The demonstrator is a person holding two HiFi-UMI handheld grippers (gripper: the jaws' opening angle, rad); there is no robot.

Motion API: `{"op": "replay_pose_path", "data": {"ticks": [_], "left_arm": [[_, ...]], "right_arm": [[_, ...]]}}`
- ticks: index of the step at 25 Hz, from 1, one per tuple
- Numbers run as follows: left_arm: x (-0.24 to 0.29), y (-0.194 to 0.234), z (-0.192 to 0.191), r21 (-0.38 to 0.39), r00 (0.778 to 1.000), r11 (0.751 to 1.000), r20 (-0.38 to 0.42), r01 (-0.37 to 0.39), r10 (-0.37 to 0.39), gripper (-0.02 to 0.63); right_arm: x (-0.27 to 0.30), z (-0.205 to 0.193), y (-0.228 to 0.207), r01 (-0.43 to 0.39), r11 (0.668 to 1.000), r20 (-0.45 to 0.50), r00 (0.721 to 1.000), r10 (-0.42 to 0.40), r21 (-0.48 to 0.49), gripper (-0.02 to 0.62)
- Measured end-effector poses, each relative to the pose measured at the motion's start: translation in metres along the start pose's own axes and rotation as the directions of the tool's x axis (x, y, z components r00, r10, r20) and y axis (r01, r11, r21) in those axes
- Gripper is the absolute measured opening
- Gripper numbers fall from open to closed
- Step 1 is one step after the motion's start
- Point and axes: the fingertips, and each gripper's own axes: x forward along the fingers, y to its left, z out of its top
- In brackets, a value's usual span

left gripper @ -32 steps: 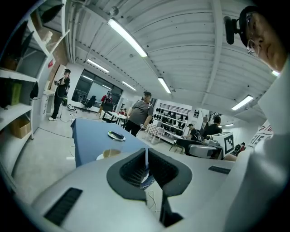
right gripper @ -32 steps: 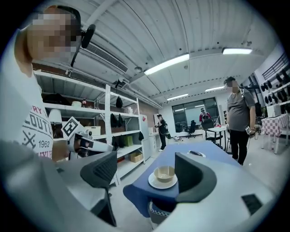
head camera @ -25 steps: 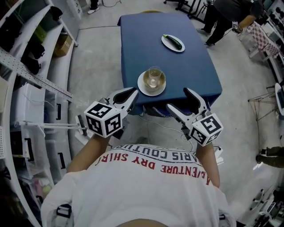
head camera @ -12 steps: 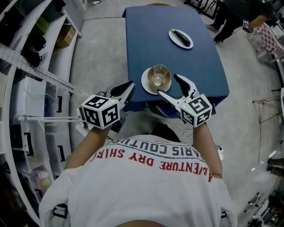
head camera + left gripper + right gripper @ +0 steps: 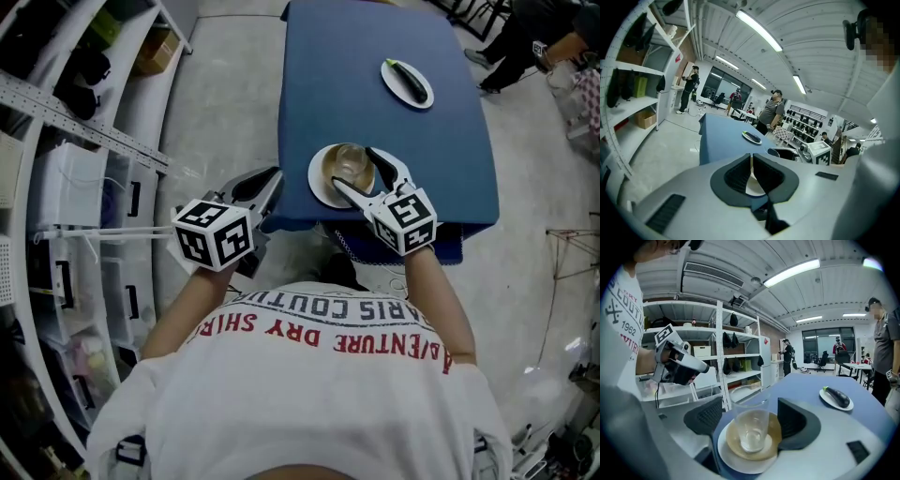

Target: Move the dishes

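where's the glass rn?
Head view, centre: the glass stands on stacked plates at the blue table's near edge, between the right gripper's open jaws, not yet gripped.

On my remote feed, a blue tabletop (image 5: 347, 75) stands on a grey concrete floor (image 5: 234, 94). White shelving (image 5: 66, 178) with a cardboard box (image 5: 155, 52) lines the left, and a person (image 5: 520, 37) stands beyond.
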Motion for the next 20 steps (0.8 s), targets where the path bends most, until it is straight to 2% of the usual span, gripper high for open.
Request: {"op": "replay_pose_path", "data": {"ticks": [8,9,10,20], "left_arm": [[0.007,0.012,0.005,-0.031,0.999,0.999,0.01,-0.037,0.038,0.038],[0.008,0.012,0.007,-0.033,0.999,0.999,0.014,-0.04,0.041,0.038],[0.009,0.012,0.008,-0.035,0.999,0.998,0.018,-0.042,0.043,0.038],[0.014,0.016,0.016,-0.062,0.996,0.996,0.064,-0.061,0.065,0.038]], "right_arm": [[0.023,0.0,0.001,-0.053,0.997,-0.03,0.998,0.052,-0.054,0.365],[0.024,0.0,0.002,-0.061,0.996,-0.038,0.998,0.058,-0.071,0.343],[0.024,0.0,0.002,-0.067,0.994,-0.045,0.997,0.064,-0.086,0.286],[0.026,-0.001,0.0,-0.095,0.992,-0.072,0.993,0.089,-0.083,0.285]]}}
